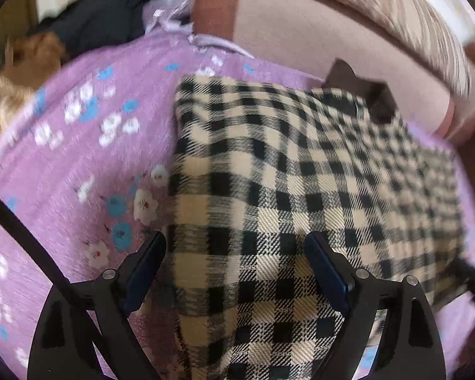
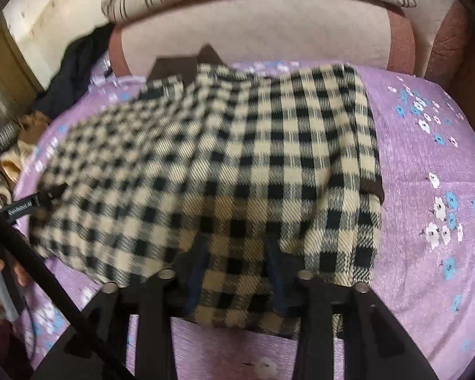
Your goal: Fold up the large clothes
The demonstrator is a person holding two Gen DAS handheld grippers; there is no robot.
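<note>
You have only one bit of print in sight: in the right wrist view, a small black tag (image 2: 23,208) at the left edge carries pale lettering. It is blurred; it seems to begin "Gen" and end "AI", and you cannot make out the middle.

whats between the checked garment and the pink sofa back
In the right wrist view only a dark brown collar or lining of the checked garment sticks out toward the sofa back.
</note>
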